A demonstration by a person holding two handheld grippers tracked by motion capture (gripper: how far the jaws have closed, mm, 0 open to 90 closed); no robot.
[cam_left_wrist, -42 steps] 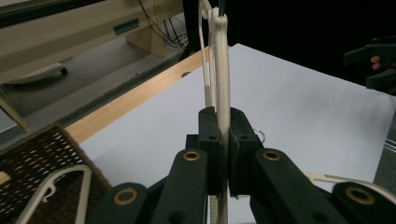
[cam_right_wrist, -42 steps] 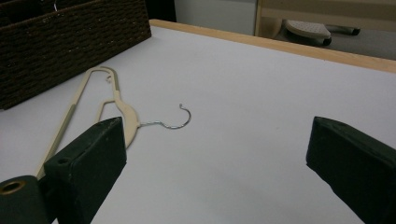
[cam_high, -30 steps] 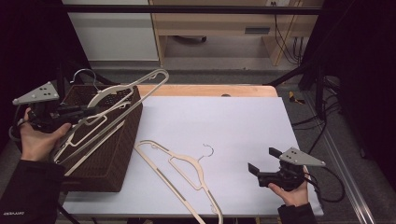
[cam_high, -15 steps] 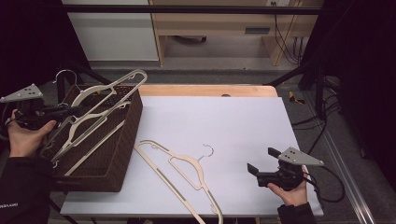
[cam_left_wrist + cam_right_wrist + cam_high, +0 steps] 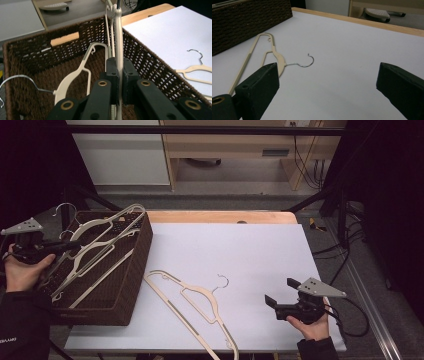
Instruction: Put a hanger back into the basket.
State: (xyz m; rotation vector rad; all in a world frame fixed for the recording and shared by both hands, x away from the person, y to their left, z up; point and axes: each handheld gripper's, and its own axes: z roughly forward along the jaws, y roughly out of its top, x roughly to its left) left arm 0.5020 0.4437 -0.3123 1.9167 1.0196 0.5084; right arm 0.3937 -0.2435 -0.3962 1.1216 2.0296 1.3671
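My left gripper [image 5: 119, 82] has its jaws clamped tight on the cream bar of a hanger [image 5: 118, 47], which runs up between the pads and away over the far rim of the basket [image 5: 30, 53]. From the high view I see that hanger [image 5: 107, 227] lying tilted across the top of the basket [image 5: 125, 295], its wire hook past the far left corner, with my left hand [image 5: 22, 267] at the basket's left side. More hangers [image 5: 82, 267] lie inside; in the left gripper view one [image 5: 75, 77] rests on the basket floor with its hook to the left.

My right gripper [image 5: 280, 295] rests near the table's [image 5: 240, 245] near right edge, jaws wide apart with nothing between them. Another hanger [image 5: 192, 305] lies flat on the white top between basket and right gripper, hook toward the gripper; I see it [image 5: 265, 56] ahead of the right jaws, well apart from them
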